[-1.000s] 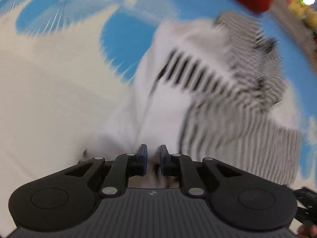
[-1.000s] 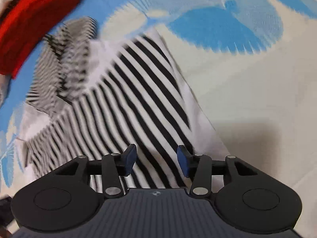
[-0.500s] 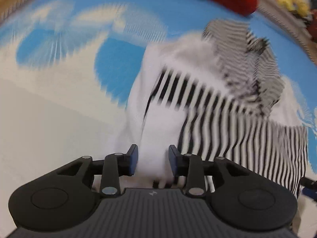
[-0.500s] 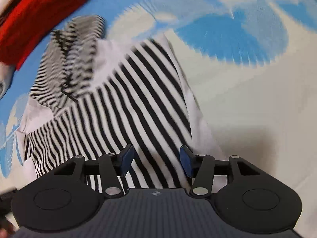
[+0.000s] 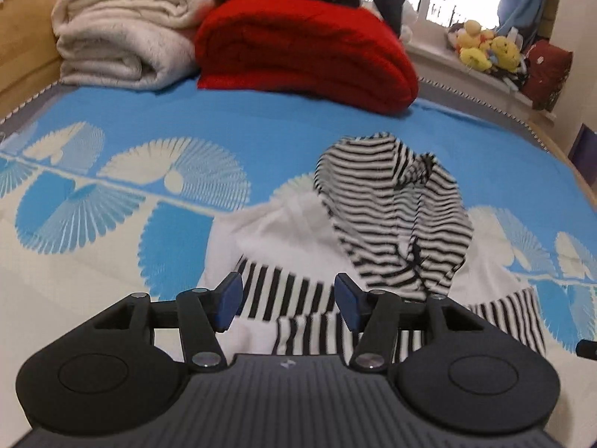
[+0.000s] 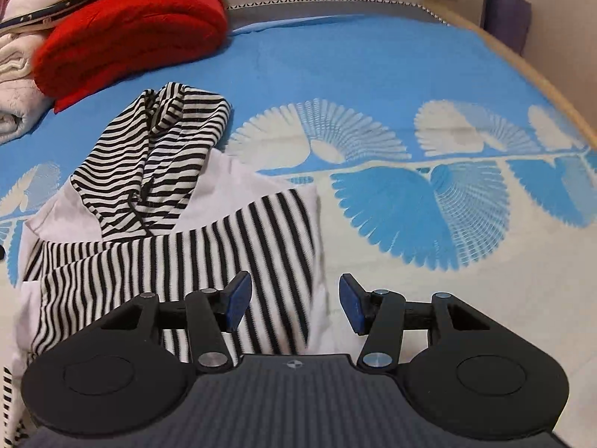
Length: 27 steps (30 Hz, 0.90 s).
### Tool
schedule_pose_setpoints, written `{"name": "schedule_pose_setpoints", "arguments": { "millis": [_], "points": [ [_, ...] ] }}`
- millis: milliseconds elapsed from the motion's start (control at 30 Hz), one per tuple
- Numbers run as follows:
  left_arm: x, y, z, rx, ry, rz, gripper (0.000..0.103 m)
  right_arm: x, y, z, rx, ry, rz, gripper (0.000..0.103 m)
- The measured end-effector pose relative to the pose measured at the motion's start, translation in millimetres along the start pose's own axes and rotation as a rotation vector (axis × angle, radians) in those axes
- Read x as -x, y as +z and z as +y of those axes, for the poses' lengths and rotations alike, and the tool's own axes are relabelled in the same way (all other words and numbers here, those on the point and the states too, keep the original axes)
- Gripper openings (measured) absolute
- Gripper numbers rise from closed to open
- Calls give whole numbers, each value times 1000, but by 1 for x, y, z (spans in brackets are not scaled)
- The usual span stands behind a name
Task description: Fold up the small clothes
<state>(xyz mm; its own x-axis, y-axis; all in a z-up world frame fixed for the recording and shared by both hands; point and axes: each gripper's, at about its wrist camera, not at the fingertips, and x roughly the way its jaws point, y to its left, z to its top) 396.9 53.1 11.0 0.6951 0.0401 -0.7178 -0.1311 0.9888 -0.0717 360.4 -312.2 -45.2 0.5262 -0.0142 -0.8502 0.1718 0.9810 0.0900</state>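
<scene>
A small black-and-white striped hooded top (image 5: 391,231) lies partly folded on the blue and cream bedspread (image 5: 156,149), hood pointing away. It also shows in the right wrist view (image 6: 179,231), with striped sleeves folded across its white body. My left gripper (image 5: 287,300) is open and empty, raised just above the garment's near left edge. My right gripper (image 6: 294,306) is open and empty above the garment's near right edge.
A folded red blanket (image 5: 306,48) and a rolled white blanket (image 5: 119,33) lie at the bed's far end. Stuffed toys (image 5: 485,50) sit on the far sill. The bed's wooden edge (image 6: 541,82) runs along the right.
My left gripper has opened and let go of the garment. Both grippers have pulled back and tilted up, so more of the bed shows. The right gripper stayed open.
</scene>
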Motion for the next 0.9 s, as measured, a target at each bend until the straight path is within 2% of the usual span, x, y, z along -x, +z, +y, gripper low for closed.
{"name": "schedule_pose_setpoints", "arguments": {
  "millis": [133, 200, 267, 333, 367, 533, 733, 800, 867, 900],
  "points": [
    [7, 15, -13, -83, -58, -36, 60, 2, 4, -11, -18, 3, -2, 54],
    [-6, 31, -21, -123, -60, -45, 51, 1, 6, -17, -26, -5, -5, 54],
    [-27, 51, -27, -126, -74, -32, 23, 0, 7, -21, -28, -14, -7, 54],
    [-56, 77, -32, -102, -102, -13, 7, -1, 7, -25, -33, -12, -5, 54],
    [-74, 91, -36, -99, -103, -6, 6, -1, 7, -27, -35, -9, -3, 54],
    [-168, 145, -54, -127, -98, 20, 6, -11, 6, -34, -39, -24, 17, 54],
    [-276, 195, -58, -19, -131, 94, 8, -20, 6, -37, -25, -37, 36, 54],
    [-303, 206, -61, 5, -119, 110, 13, -23, 6, -39, -26, -46, 39, 54],
    [-326, 213, -63, 13, -114, 132, 32, -27, 7, -40, -37, -58, 43, 54],
    [-337, 216, -65, 13, -108, 143, 36, -29, 7, -40, -42, -57, 46, 54]
  ]
}}
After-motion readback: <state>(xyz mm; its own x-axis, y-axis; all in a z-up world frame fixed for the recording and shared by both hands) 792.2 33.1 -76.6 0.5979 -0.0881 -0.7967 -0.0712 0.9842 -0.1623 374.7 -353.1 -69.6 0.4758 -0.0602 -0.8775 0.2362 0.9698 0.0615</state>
